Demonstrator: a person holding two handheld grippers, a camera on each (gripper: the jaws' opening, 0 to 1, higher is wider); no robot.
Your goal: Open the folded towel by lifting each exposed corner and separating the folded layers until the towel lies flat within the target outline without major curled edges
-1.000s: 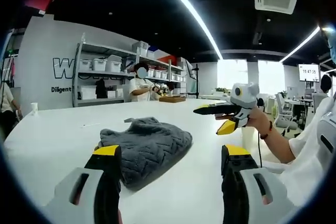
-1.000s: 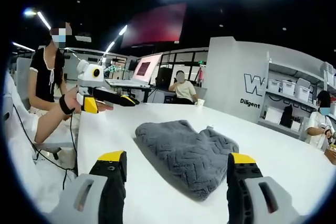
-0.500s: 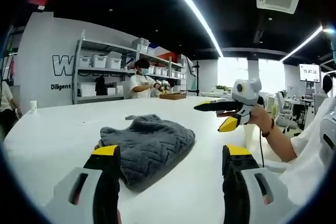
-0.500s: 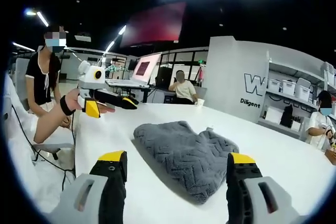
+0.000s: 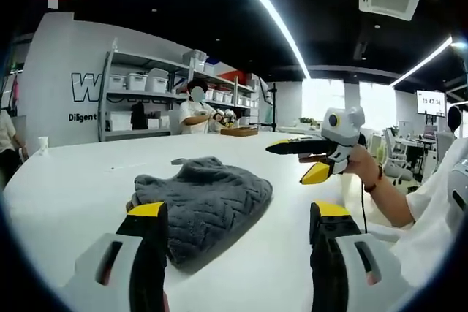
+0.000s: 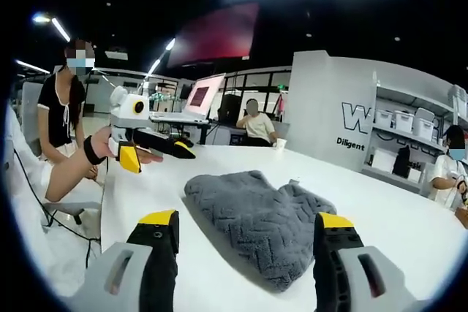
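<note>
The grey towel (image 5: 197,206) lies folded on the white table (image 5: 73,188), a thick, rumpled bundle with a zigzag weave and a small tab sticking out at its far edge. In the left gripper view it sits in front of the left gripper (image 5: 230,217), reaching the left jaw and partly covered by that jaw's yellow tip. The left gripper's 2 jaws stand wide apart and hold nothing. Their tips are low over the table just at the towel's near edge.

To the right in this view, the right gripper (image 5: 292,158) is held up above the table beyond the towel's right side. Its 2 yellow-tipped jaws are spread, one pointing level to the left, the other angled down. A hand (image 5: 357,164) grips its handle, a band at the wrist, the forearm running back to the right.

In the right gripper view, the towel (image 6: 256,217) lies between the right gripper's (image 6: 243,218) own 2 jaws, which are also spread wide with nothing between them. At far left the left gripper (image 6: 157,153) hovers over the table edge, jaws apart, held by a hand (image 6: 102,147) with a black wristband, forearm level.

Shelves with bins (image 5: 139,104) stand along the far wall.
</note>
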